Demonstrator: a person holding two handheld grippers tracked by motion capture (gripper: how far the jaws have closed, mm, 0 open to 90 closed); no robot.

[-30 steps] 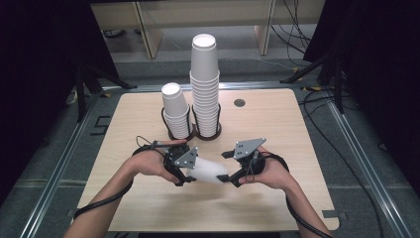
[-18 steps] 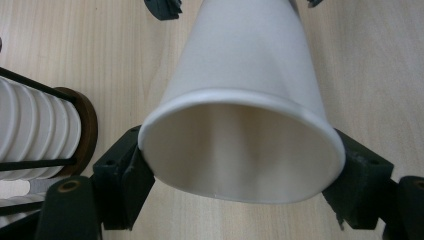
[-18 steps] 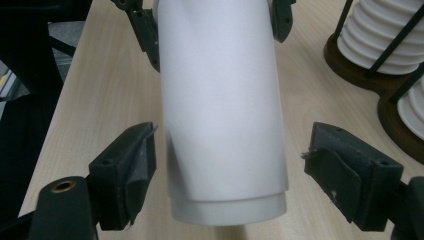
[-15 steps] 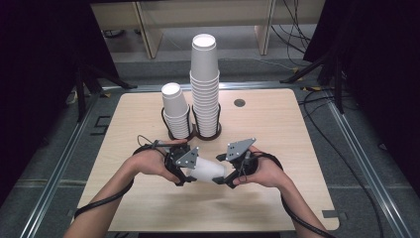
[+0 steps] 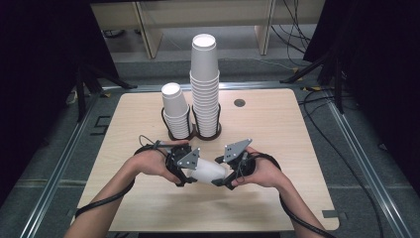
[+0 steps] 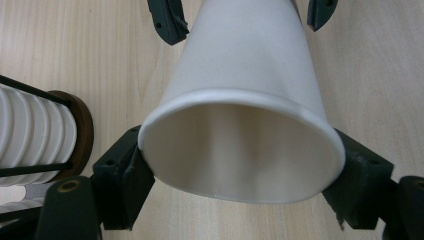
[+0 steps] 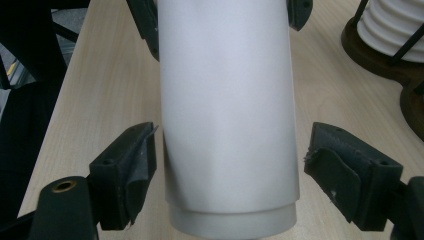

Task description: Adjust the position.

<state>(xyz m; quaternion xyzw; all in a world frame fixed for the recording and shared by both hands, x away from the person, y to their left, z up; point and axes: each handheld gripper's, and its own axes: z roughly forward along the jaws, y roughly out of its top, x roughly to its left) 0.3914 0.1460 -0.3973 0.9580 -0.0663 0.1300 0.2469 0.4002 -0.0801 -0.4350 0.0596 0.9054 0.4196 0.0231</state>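
While left hand-held gripper (image 5: 184, 171) clamps cup (image 5: 208, 171), right (image 5: 224, 174) gapes; wood table (image 5: 277, 129), dark rm.

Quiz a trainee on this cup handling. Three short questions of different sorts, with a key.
1. True or false: the left gripper is shut on the rim end of the paper cup.
2. In the high view, the taller stack stands A) left of, B) right of, C) in front of the shorter stack.
3. Short answer: is the right gripper clamped on the cup?

Key: 1 true. 2 B. 3 No: its jaws stand open around the cup, with a clear gap at one pad.
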